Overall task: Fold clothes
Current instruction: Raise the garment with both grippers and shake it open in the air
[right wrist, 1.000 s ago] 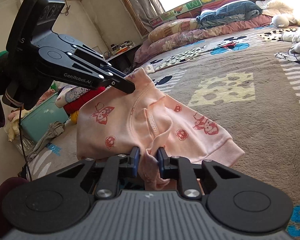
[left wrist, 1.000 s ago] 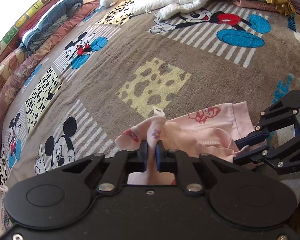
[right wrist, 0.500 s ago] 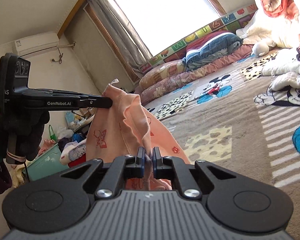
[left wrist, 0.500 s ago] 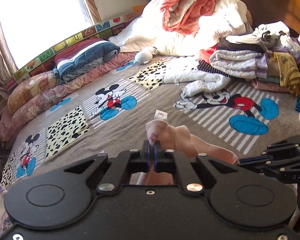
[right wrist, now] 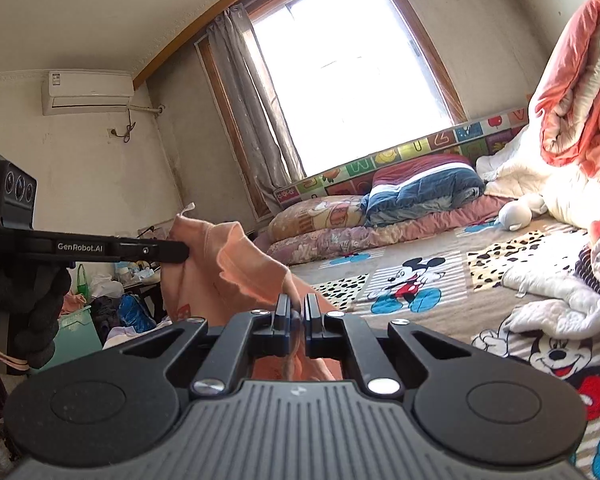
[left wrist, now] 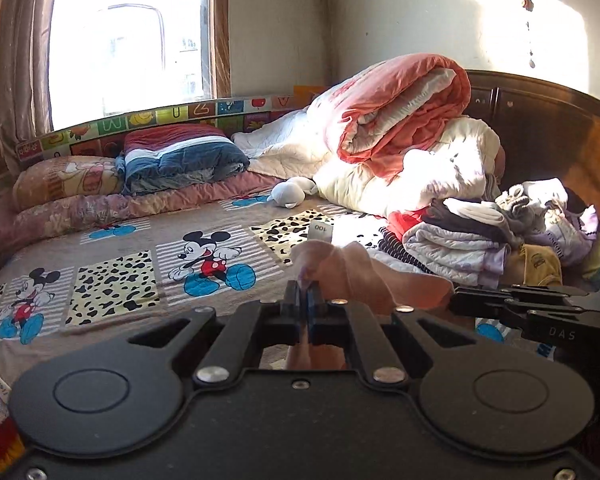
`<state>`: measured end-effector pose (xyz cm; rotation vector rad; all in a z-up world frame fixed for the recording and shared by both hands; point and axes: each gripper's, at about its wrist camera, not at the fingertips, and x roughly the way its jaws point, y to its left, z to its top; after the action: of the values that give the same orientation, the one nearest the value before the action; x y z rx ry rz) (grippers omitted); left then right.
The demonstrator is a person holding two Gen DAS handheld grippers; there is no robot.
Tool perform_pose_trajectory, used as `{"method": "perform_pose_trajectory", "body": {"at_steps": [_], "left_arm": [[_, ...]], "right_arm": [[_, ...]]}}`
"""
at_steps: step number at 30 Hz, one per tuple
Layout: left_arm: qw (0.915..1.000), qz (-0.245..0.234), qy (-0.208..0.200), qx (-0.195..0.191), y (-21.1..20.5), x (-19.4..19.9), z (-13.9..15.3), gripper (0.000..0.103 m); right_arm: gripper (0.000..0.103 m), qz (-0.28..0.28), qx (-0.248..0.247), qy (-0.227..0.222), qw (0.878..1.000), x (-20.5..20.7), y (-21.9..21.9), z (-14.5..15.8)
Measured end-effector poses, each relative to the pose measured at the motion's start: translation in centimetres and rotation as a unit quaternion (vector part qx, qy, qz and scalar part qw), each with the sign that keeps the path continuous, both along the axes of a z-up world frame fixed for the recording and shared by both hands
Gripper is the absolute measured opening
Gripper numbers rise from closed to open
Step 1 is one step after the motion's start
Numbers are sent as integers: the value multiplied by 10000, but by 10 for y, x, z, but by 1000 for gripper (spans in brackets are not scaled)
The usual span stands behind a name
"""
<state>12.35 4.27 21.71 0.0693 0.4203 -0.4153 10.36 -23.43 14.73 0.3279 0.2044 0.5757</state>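
Note:
A small pink garment (right wrist: 236,268) with printed figures and a white size tag hangs in the air between both grippers, above the Mickey Mouse bed cover (left wrist: 140,276). My left gripper (left wrist: 305,292) is shut on one top edge of the garment (left wrist: 340,268). My right gripper (right wrist: 296,312) is shut on another edge of it. In the right wrist view the left gripper (right wrist: 182,251) reaches in from the left, pinching the cloth. In the left wrist view the right gripper (left wrist: 456,304) shows at the right. The garment's lower part is hidden behind the gripper bodies.
A pile of clothes (left wrist: 500,232) lies at the bed's right side. Rolled orange and white quilts (left wrist: 400,136) lean against the dark headboard (left wrist: 548,128). Pillows and a folded blanket (left wrist: 180,156) line the window side. A teal bin (right wrist: 80,332) and clutter stand on the floor.
Both grippers have lifted the pink garment off the bed cover and tilted up to level. It now hangs in the air. Both stay shut on it.

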Motion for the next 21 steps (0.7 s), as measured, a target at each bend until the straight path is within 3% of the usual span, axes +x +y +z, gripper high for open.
{"method": "perform_pose_trajectory", "body": {"at_steps": [4, 11, 17, 21], "left_arm": [[9985, 38, 172, -515, 7, 0, 4, 2], [9960, 303, 407, -742, 9, 21, -6, 2], [9956, 509, 489, -612, 5, 61, -12, 2], [9958, 661, 320, -556, 7, 85, -7, 2]], "right_arm": [[8, -154, -168, -211, 9995, 16, -5, 26], [4, -303, -553, -137, 9979, 58, -4, 51], [4, -411, -757, 236, 9960, 98, 5, 34], [4, -507, -773, 270, 9954, 121, 11, 38]]}}
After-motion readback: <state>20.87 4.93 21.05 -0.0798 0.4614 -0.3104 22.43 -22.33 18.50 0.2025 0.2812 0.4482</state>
